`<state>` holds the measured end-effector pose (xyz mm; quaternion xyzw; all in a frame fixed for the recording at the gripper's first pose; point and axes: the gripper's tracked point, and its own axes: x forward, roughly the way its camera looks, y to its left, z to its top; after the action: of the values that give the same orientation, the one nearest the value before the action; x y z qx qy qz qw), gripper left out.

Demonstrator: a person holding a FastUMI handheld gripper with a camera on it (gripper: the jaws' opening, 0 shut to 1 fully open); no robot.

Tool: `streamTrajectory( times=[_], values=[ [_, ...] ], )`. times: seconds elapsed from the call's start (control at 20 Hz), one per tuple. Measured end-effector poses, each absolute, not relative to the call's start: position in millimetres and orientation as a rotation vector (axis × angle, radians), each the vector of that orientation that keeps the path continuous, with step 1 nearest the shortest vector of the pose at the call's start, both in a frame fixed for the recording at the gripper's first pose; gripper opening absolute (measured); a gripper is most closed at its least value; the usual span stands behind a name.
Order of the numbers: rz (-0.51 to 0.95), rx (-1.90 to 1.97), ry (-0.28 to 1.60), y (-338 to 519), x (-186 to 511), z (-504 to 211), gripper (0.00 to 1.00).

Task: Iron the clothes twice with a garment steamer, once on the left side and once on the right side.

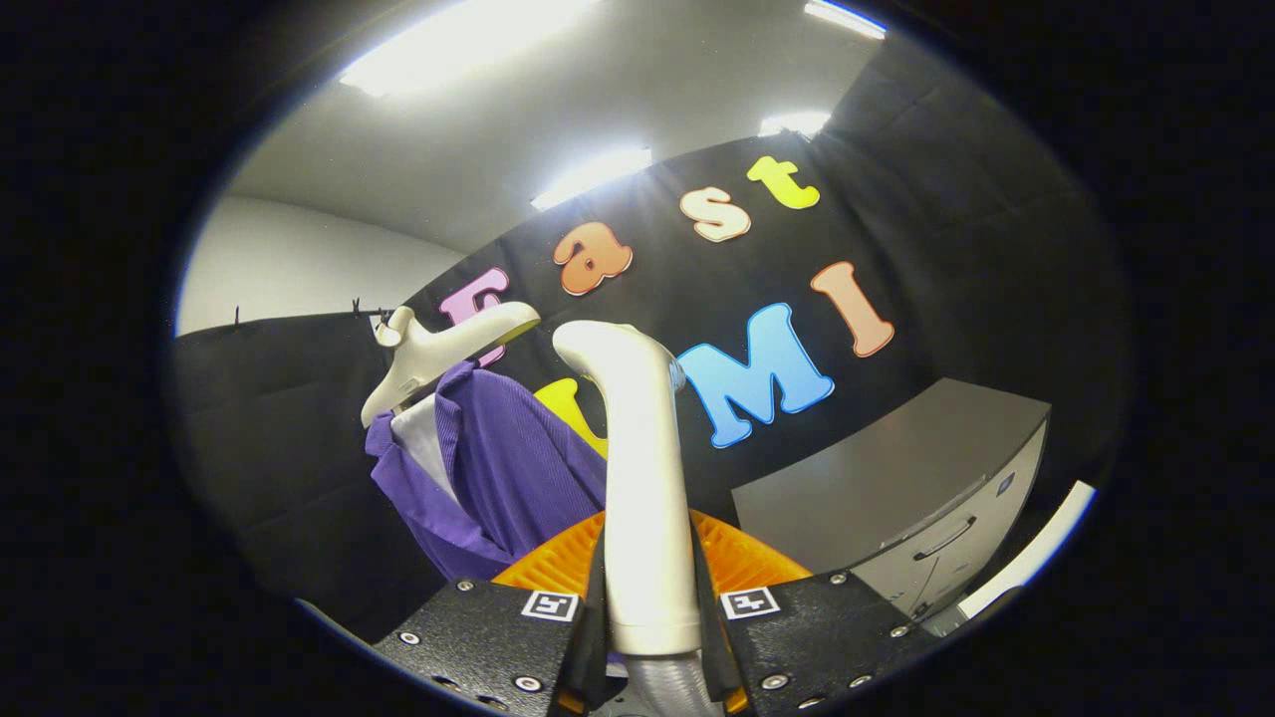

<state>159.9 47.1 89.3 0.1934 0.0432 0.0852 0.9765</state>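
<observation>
The steamer (642, 468) is standing upright between the two fingers of the claw (649, 607), its pale handle rising straight ahead of them and curving over at the top; both fingers are pressing against the lower part of the handle, one on each side, so the claw is sitting narrow and clamped on it; a ribbed grey hose (665, 692) is running down from the base of the handle between the fingers. Just beyond the fingers, behind the handle, something orange and ridged (742, 558) is showing on both sides; what it is cannot be told. Ahead and to the left of the steamer, a purple shirt (498, 468) is hanging on a cream hanger (438, 354), its collar open and a white lining showing inside; the steamer head is sitting near the shirt's right edge, whether touching it cannot be told. To the right, beyond the fingers, a grey cabinet (896, 488) with a drawer handle is standing well apart from the shirt, leaving open room between them in front of the black cloth wall (946, 219).
</observation>
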Motion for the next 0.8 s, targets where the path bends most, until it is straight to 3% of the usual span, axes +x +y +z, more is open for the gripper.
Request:
streamTrajectory(
  times=[0.25,0.8],
  values=[
    [0.148,0.207,-0.008,93.0,153.6,99.3,0.37],
    [0.167,0.115,0.054,157.4,164.1,69.5,0.37]
  ],
)
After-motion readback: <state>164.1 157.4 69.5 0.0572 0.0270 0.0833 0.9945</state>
